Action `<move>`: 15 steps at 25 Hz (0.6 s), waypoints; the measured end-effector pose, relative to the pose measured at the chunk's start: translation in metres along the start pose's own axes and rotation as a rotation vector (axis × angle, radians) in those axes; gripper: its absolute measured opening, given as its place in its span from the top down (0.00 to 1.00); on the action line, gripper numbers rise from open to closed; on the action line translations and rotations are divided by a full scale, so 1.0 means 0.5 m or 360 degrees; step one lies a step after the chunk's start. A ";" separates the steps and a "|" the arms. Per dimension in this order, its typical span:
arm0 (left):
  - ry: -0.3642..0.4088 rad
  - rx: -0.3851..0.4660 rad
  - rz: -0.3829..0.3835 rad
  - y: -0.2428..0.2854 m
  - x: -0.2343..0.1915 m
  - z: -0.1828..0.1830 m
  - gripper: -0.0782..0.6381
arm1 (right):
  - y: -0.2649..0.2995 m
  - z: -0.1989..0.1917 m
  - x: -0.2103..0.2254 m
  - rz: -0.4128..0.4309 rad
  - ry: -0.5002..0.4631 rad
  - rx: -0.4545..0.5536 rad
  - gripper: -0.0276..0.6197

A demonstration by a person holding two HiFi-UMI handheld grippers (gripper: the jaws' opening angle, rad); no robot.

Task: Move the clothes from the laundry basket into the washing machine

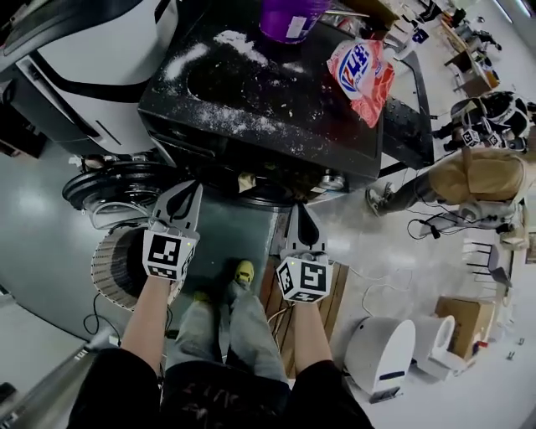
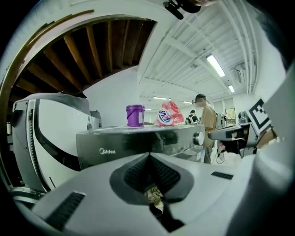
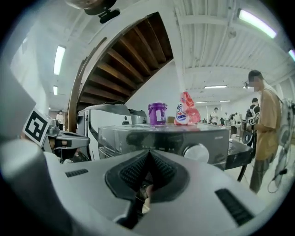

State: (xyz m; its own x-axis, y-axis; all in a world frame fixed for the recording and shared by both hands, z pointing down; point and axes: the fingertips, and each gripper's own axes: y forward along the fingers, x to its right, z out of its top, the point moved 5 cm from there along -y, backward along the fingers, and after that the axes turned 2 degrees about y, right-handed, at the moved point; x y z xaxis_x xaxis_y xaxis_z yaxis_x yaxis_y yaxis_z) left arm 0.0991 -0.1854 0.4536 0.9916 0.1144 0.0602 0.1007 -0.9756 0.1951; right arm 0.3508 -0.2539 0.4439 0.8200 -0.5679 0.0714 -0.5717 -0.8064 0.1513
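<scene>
Both claws were clenched: the left claw (image 2: 148, 159) had its ribbed pads pressed together at the tip, and so had the right claw (image 3: 148, 154). Behind each tip a small pale scrap showed in the gap, too small to name. In the head view the 2 pointed at the front of the washing machine (image 1: 268, 100), side by side and apart, above the person's legs. The laundry basket (image 1: 105, 270) stood on the floor just left of the left claw, its slatted wall half covered by that forearm. Its inside was dark, and whether clothes lay in it could not be made out. The machine's round door (image 1: 113, 186) hung open at the left, while the drum mouth lay hidden under the overhang of the dark top. On that top surface lay spilled white powder (image 1: 197, 57), a purple tub (image 1: 289, 17) cut off by the frame edge, and a red-and-white detergent bag (image 1: 362, 71). Another person (image 1: 481, 180) stood well off to the right.
</scene>
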 end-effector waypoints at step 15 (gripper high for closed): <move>-0.0021 0.0017 0.0016 -0.188 -0.029 0.251 0.88 | -0.171 0.269 -0.052 -0.0159 -0.0020 -0.0001 0.95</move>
State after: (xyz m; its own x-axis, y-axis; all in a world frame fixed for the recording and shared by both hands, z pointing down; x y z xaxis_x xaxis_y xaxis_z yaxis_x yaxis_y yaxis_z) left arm 0.0855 -0.1189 0.3115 0.9935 0.1024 0.0494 0.0917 -0.9786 0.1844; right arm 0.3745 -0.1925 0.2965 0.8726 -0.4864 0.0437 -0.4868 -0.8591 0.1580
